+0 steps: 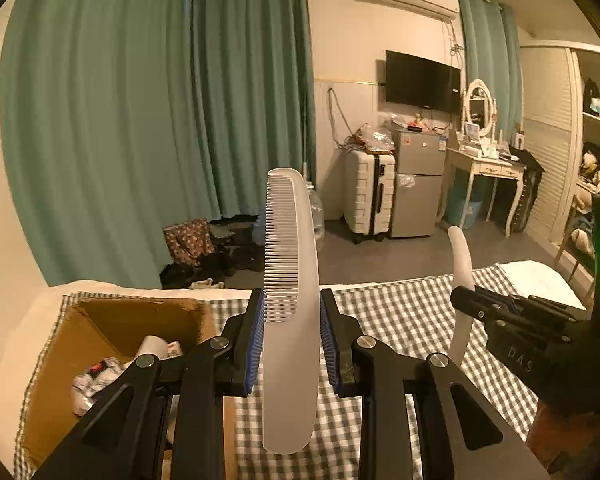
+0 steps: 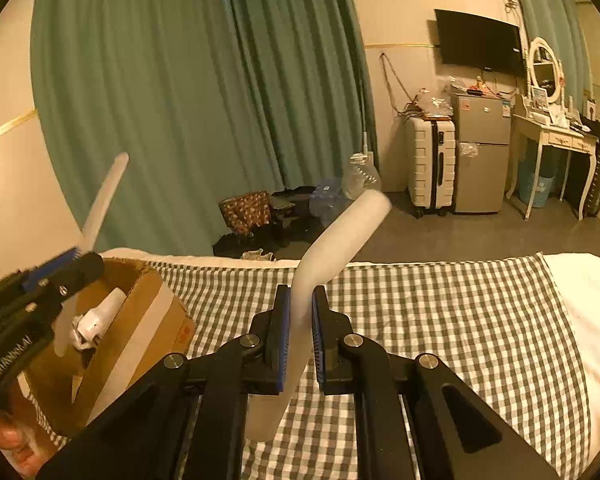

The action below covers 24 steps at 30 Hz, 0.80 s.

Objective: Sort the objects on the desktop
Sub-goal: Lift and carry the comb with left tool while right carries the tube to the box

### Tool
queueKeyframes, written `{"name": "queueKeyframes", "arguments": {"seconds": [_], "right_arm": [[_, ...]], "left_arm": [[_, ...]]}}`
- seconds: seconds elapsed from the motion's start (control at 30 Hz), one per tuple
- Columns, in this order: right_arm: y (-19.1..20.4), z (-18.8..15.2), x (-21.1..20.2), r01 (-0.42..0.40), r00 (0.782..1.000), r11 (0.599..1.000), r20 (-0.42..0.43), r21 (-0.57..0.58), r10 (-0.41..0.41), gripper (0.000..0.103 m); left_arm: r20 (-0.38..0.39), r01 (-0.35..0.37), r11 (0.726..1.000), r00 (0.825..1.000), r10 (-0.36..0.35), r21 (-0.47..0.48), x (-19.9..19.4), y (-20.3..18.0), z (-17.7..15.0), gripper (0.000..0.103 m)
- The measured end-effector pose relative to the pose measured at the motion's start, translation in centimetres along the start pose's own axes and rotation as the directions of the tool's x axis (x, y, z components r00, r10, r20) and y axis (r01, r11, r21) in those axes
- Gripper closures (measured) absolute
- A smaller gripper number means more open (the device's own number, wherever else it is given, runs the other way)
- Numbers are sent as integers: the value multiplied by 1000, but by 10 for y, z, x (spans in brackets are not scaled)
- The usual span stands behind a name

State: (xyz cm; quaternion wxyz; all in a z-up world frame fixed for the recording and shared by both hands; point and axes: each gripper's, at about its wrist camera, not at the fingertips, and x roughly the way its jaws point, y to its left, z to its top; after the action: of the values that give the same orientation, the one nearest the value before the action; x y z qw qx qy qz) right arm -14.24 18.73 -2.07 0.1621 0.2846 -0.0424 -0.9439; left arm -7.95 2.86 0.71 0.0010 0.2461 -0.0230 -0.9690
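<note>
My left gripper [image 1: 292, 312] is shut on a frosted white comb [image 1: 290, 264] that stands upright, teeth to the left, above the checked cloth [image 1: 400, 320]. It also shows in the right wrist view [image 2: 100, 204], held by the left gripper [image 2: 72, 264] over the cardboard box [image 2: 140, 332]. My right gripper [image 2: 300, 312] is shut on a second frosted white curved comb [image 2: 332, 248], seen edge-on. In the left wrist view the right gripper [image 1: 466, 300] holds this comb [image 1: 462, 264] at the right.
An open cardboard box [image 1: 100, 332] with white items [image 1: 100, 372] inside sits at the left on the cloth. Beyond the bed are green curtains [image 1: 140, 120], a suitcase [image 1: 370, 196], a small fridge [image 1: 418, 184] and a dressing table [image 1: 484, 168].
</note>
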Motion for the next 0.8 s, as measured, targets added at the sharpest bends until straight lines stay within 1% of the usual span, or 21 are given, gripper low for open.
{"name": "queueKeyframes", "arguments": {"seconds": [0.07, 0.13, 0.2, 0.27, 0.33, 0.4, 0.5, 0.6, 0.7, 0.8], "right_arm": [[9, 1, 2, -12, 1000, 1000, 0, -3, 12, 93], [17, 5, 2, -18, 1000, 1000, 7, -15, 18, 93], [31, 7, 1, -22, 1000, 999, 16, -34, 22, 93], [45, 7, -2, -33, 999, 998, 21, -50, 34, 93], [57, 8, -4, -46, 998, 997, 29, -56, 48, 93], [71, 10, -5, -62, 997, 996, 34, -59, 65, 93], [91, 13, -4, -80, 996, 994, 35, -76, 82, 93], [119, 14, -1, -104, 994, 989, 26, -104, 107, 93], [142, 17, 4, -129, 991, 984, 19, -126, 132, 93], [167, 18, 10, -156, 987, 977, 15, -148, 160, 93]], "left_arm": [[-8, -26, 1000, 1000, 26, -2, 0, 8, 1, 77], [-43, -45, 999, 998, 45, 7, 3, 16, 0, 77], [-51, -68, 998, 996, 67, -14, 1, 27, 1, 77], [-60, -68, 997, 996, 65, -39, -3, 40, 1, 77], [-58, -83, 995, 995, 80, -56, -7, 52, 1, 77], [-41, -110, 992, 993, 107, -70, -14, 68, 2, 77], [-23, -170, 981, 985, 168, -96, -25, 101, 3, 77], [-42, -191, 972, 982, 187, -139, -31, 133, 1, 77], [-70, -237, 962, 971, 229, -138, -35, 156, -6, 77], [-95, -242, 958, 969, 230, -152, -38, 174, -16, 77]]}}
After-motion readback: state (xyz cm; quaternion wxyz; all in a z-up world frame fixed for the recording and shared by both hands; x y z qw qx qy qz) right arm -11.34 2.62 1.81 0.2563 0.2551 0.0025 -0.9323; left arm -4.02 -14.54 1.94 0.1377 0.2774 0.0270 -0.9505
